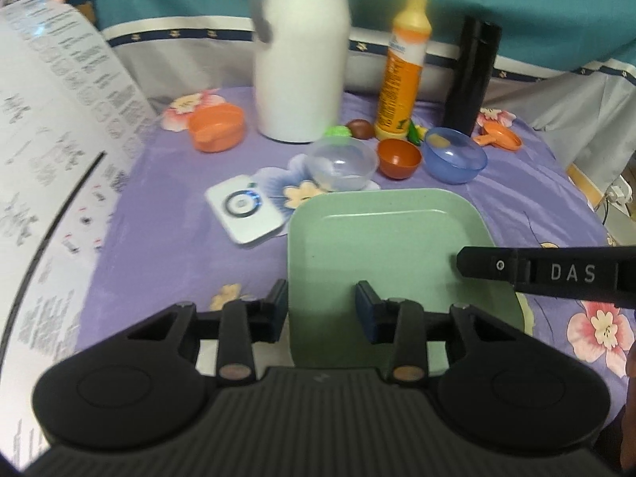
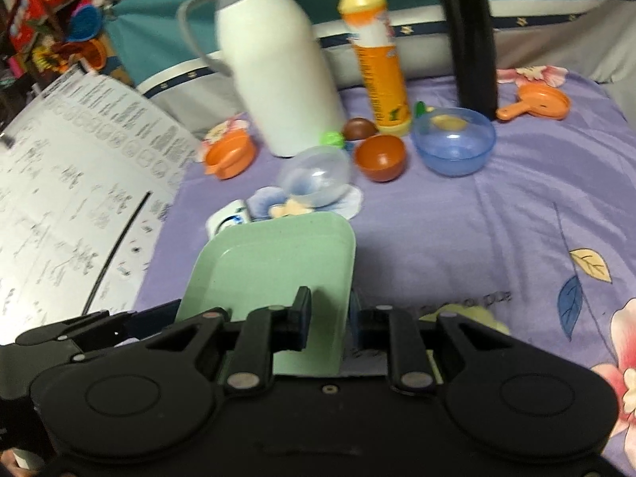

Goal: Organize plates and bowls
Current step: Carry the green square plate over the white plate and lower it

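A green square plate (image 1: 389,246) lies low over the purple floral cloth; it also shows in the right wrist view (image 2: 274,266), tilted. My right gripper (image 2: 330,320) is shut on the plate's right edge; its finger (image 1: 536,270) crosses the left wrist view. My left gripper (image 1: 321,310) is open, its fingers straddling the plate's near left edge. Beyond stand a clear bowl (image 1: 344,163), a brown bowl (image 1: 398,158), a blue bowl (image 1: 454,155) and an orange bowl (image 1: 216,127).
A white thermos jug (image 1: 300,55), an orange bottle (image 1: 401,71) and a black flask (image 1: 471,75) stand at the back. A white device (image 1: 244,214) lies left of the plate. An orange ladle (image 1: 501,139) lies at the right. A printed sheet (image 1: 47,159) rises at the left.
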Demonstrator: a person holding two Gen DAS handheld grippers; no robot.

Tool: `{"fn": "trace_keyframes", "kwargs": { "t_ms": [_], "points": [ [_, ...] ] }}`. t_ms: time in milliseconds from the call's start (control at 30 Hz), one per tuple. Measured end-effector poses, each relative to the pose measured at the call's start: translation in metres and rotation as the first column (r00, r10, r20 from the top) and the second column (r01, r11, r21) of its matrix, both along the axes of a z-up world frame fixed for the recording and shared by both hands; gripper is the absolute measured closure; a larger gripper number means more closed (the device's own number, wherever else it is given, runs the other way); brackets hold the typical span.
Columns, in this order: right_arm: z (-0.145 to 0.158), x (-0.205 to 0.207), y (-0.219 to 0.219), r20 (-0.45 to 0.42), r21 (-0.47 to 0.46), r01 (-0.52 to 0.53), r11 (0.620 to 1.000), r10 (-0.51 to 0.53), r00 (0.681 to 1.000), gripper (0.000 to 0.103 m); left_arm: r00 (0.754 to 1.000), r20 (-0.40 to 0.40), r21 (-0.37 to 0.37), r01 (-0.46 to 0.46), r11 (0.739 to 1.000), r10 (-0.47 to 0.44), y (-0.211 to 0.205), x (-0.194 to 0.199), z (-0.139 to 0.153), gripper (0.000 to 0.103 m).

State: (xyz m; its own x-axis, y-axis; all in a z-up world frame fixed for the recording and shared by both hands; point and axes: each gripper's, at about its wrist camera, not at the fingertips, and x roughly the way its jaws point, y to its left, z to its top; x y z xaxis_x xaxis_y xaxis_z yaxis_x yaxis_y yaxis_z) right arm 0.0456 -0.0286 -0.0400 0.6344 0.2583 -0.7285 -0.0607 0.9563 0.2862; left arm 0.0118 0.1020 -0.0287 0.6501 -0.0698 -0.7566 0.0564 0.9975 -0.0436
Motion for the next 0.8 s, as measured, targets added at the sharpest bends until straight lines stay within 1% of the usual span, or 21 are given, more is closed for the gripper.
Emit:
{"fn": "trace_keyframes", "kwargs": {
  "t_ms": [167,300,567,800],
  "points": [
    [0.007,-0.016,0.031,0.003,-0.006,-0.062,0.998,0.062,0.998,0.083,0.999,0.014,0.003,-0.049,0.999,0.049,0.026,-0.029,0.009,0.067],
    [0.004,-0.023,0.053,-0.012,-0.014,-0.108,0.994,0.108,0.994,0.083,0.996,0.009,-0.002,-0.086,0.996,0.086,0.047,-0.048,0.008,0.067],
    [-0.019,-0.03,0.09,-0.088,-0.049,-0.17,0.984,0.166,0.982,0.083,0.994,-0.026,-0.006,-0.104,0.995,0.104,0.073,-0.073,-0.01,0.067],
    [-0.033,-0.034,0.101,-0.128,-0.081,-0.192,0.978,0.181,0.975,0.083,0.992,-0.066,-0.015,-0.106,0.994,0.105,0.081,-0.075,-0.031,0.067]
  ]
}}
